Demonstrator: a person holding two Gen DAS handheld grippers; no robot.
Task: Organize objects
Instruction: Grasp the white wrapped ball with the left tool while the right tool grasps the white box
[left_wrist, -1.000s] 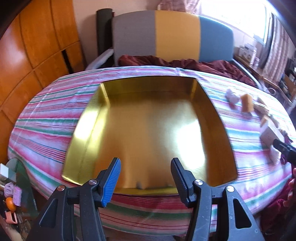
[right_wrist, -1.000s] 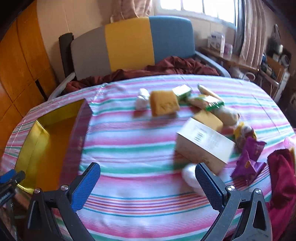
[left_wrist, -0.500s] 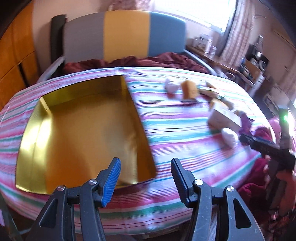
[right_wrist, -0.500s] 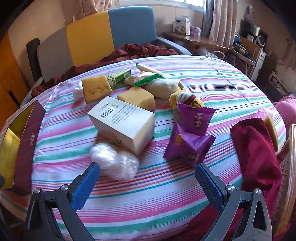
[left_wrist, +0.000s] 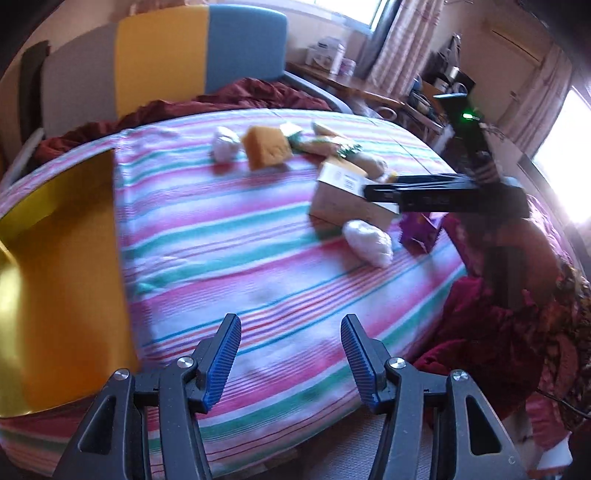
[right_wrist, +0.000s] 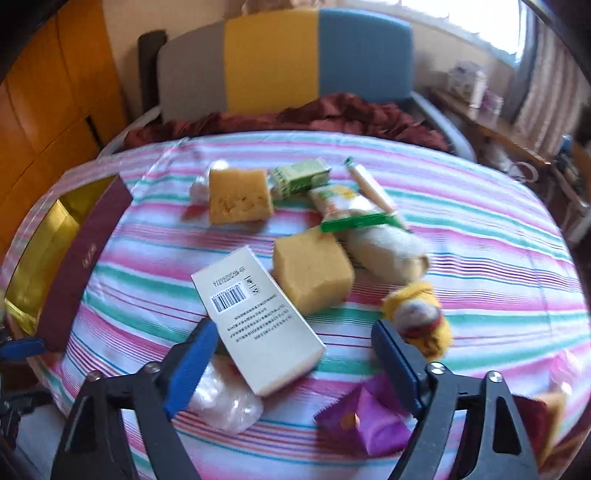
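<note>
The right gripper (right_wrist: 291, 363), its jaws just narrowing but still apart, hangs over the white box (right_wrist: 258, 325) among sponges on the striped cloth (right_wrist: 480, 258). The left gripper (left_wrist: 290, 360), spread and empty, alone shows the gold tray (left_wrist: 55, 277) fully.

You have a tablecloth (right_wrist: 480, 236) striped in pink, white, teal and thin red. On it lie two yellow-orange sponge blocks (right_wrist: 238, 195), (right_wrist: 314, 275), a cream carton (right_wrist: 258, 325) printed with a black barcode, a green-and-white small box (right_wrist: 299, 177), a purple foil packet (right_wrist: 369, 421) and a yellow plush toy (right_wrist: 421, 317). Your open box (right_wrist: 51, 240) is gold inside, maroon outside. Behind stands a chair back (right_wrist: 288, 62) in grey, yellow and blue.
</note>
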